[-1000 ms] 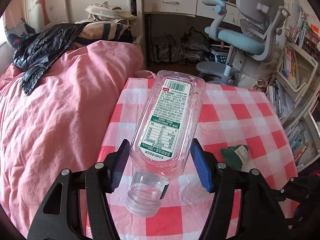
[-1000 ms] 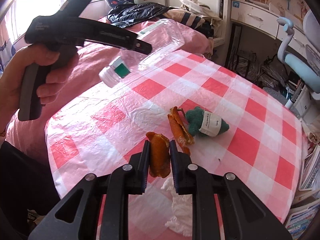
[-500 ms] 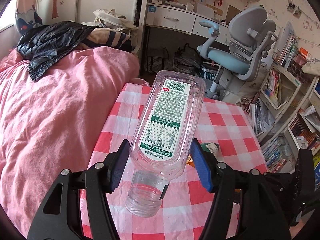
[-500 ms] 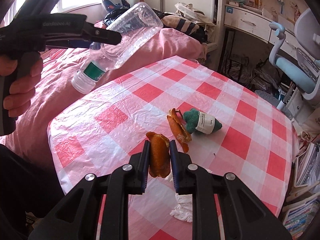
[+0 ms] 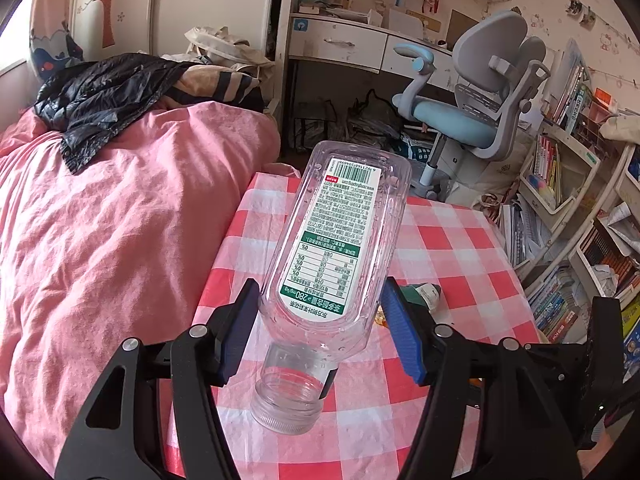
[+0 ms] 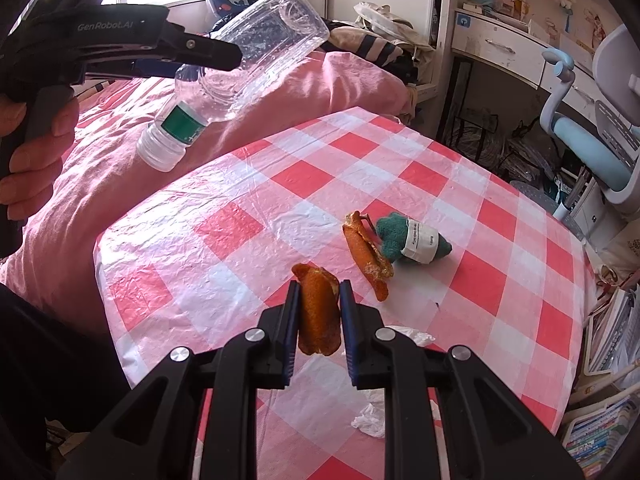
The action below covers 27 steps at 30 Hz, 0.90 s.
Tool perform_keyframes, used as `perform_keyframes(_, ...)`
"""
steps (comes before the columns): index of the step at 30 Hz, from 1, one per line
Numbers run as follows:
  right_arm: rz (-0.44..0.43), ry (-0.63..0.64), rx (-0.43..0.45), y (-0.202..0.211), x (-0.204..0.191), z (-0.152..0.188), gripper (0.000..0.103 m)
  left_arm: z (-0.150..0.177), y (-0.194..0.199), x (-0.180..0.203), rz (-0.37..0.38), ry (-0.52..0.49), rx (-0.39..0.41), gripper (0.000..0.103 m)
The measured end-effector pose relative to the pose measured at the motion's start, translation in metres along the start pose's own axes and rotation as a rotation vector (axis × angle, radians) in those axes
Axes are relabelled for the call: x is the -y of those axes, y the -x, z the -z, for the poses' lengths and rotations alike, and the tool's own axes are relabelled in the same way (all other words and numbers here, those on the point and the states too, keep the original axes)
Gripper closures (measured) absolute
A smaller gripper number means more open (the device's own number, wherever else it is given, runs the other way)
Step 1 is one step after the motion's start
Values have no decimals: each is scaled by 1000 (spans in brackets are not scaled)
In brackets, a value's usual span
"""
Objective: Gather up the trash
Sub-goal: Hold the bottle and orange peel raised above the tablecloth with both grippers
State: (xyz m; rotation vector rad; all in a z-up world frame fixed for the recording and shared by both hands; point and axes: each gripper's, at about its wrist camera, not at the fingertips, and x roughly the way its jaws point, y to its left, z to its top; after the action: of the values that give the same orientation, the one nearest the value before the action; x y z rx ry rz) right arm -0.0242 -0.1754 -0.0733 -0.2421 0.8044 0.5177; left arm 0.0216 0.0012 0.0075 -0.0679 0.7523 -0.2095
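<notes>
My left gripper (image 5: 320, 332) is shut on an empty clear plastic bottle (image 5: 332, 256) with a green and white label, its neck pointing back toward me, held in the air over the left edge of the checked table (image 5: 460, 240). The right wrist view shows that bottle (image 6: 240, 64) high at the upper left. My right gripper (image 6: 319, 316) is shut on a piece of orange peel (image 6: 318, 312) just above the tablecloth. A second orange peel (image 6: 366, 254) lies on the table beside a green wad with a white label (image 6: 412, 238). Crumpled white tissue (image 6: 376, 404) lies under the right gripper.
A pink quilt (image 5: 100, 220) covers the bed left of the table, with a dark jacket (image 5: 104, 96) on it. A blue-grey desk chair (image 5: 480, 100) and a white desk (image 5: 360, 44) stand behind. Bookshelves (image 5: 580, 240) line the right side. A hand (image 6: 32, 148) grips the left tool's handle.
The left gripper has lifted with the bottle and drawn back toward the table's left edge, so more of the room shows behind it. The right gripper has stayed put with its peel.
</notes>
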Motion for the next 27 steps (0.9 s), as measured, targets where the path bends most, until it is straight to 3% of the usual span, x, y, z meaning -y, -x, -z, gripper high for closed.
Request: perform_keyframes(27,4,25,-7,-5,-10,-4,82,-5,1,-5,-3,-13,2,43)
